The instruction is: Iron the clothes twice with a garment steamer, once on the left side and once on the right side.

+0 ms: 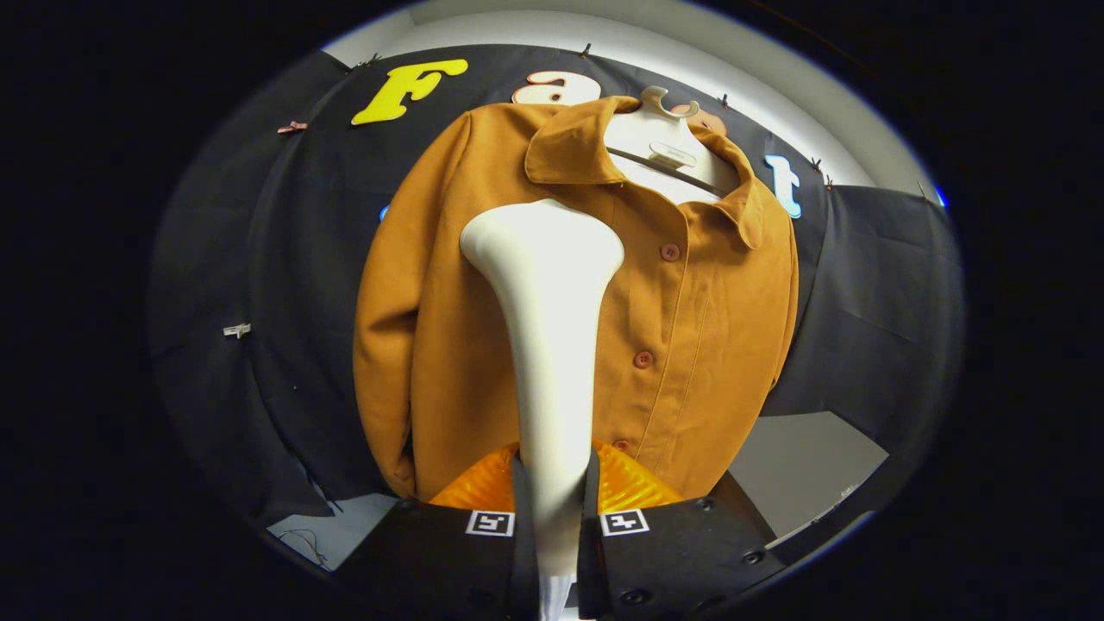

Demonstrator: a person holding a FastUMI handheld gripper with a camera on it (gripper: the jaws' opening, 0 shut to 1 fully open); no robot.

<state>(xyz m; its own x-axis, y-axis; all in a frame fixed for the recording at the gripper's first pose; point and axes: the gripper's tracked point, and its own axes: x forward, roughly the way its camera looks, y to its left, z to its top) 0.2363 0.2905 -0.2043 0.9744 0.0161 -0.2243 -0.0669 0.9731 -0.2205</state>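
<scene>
One garment steamer (545,345), smooth and white with a slim handle that flares into a broad rounded head, stands upright between the two fingers of the gripper (556,509), and both fingers press against its handle, clamped on it. Its head sits in front of the chest of an ochre-brown jacket (707,345), to the left of the button placket; whether it touches the cloth cannot be told. The jacket is of matte woven fabric with a wide pointed collar and a row of round brown buttons (669,252) down the front, and it hangs on a white hanger (664,142) with a curved hook. A ribbed translucent orange part (634,483) shows just behind the fingers, at the jacket's hem. Behind the jacket hangs the black cloth wall (871,285), slightly creased and pinned with small clips, and a pale grey surface (802,470) lies beneath it.
</scene>
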